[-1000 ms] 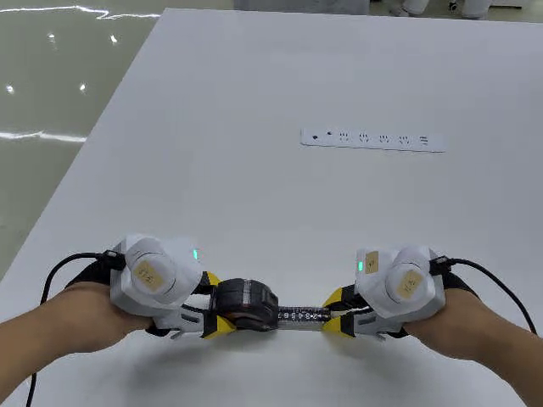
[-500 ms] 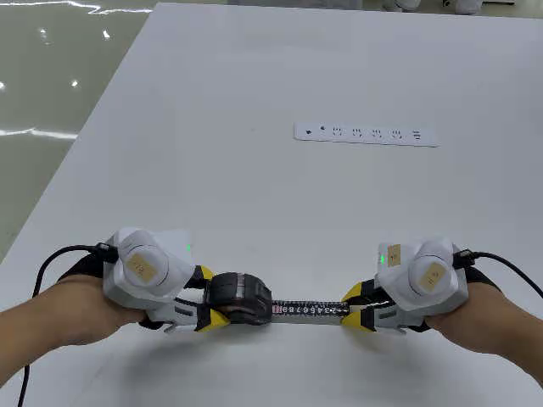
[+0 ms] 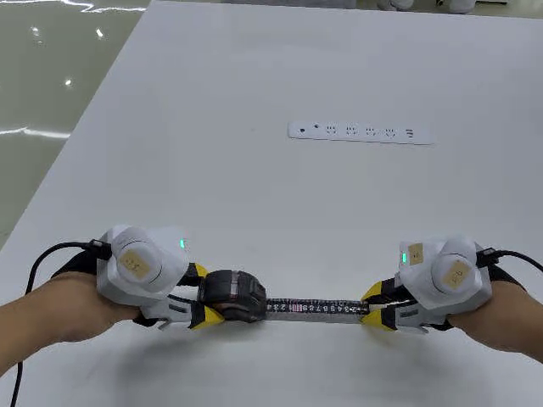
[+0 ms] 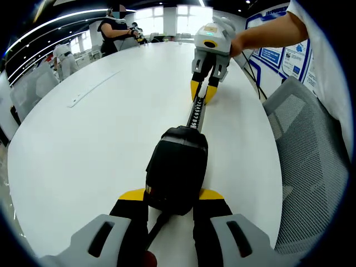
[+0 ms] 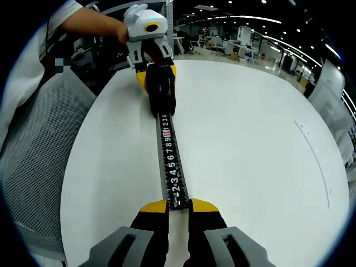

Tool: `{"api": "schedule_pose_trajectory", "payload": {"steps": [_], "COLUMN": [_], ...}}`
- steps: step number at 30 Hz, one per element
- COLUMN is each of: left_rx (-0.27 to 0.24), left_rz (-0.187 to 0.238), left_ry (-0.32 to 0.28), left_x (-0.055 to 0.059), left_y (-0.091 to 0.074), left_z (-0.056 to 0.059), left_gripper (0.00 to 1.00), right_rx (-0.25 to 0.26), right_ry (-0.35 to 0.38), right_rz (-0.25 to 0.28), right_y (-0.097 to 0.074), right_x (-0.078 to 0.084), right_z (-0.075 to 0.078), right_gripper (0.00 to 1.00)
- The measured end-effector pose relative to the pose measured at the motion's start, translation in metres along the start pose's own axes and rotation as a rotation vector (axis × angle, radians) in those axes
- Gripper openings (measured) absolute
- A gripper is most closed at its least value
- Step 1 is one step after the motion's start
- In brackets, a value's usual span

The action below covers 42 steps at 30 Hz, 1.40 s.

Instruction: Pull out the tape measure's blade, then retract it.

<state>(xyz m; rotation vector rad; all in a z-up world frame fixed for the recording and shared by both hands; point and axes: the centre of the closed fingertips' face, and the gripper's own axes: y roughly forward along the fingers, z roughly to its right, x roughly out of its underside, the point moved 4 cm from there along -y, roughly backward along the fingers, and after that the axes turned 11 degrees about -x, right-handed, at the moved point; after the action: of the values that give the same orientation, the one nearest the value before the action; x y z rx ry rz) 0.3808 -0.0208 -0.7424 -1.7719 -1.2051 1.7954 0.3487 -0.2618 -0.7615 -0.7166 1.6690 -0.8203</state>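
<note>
Your left gripper (image 4: 172, 196) is clenched on the black tape measure (image 4: 177, 167). Your right gripper (image 5: 178, 207) pinches the blade (image 5: 169, 161) at its tip, and the blade (numbers up) stretches straight ahead of it.

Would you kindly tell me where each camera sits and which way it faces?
Head view: on the headset, facing down at the table; both forearms, left gripper and right gripper show.
Left gripper view: on the left gripper, facing along the tape measure toward the right gripper; own jaws below.
Right gripper view: on the right gripper, facing along the blade toward the left gripper; own jaws below.
Shared: both gripper views face each other along the blade.
</note>
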Motion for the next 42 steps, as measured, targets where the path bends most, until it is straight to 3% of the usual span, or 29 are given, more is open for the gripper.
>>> {"api": "schedule_pose_trajectory", "payload": {"steps": [42], "left_rx": [0.0], "left_rz": [-0.004], "left_ry": [0.004], "left_x": [-0.001], "left_y": [0.001], "left_z": [0.0], "left_gripper": [0.26], "right_rx": [0.066], "right_ry": [0.07], "right_rz": [-0.075], "right_y": [-0.057], "right_x": [0.078], "right_z": [-0.002], "right_gripper": [0.09]}}
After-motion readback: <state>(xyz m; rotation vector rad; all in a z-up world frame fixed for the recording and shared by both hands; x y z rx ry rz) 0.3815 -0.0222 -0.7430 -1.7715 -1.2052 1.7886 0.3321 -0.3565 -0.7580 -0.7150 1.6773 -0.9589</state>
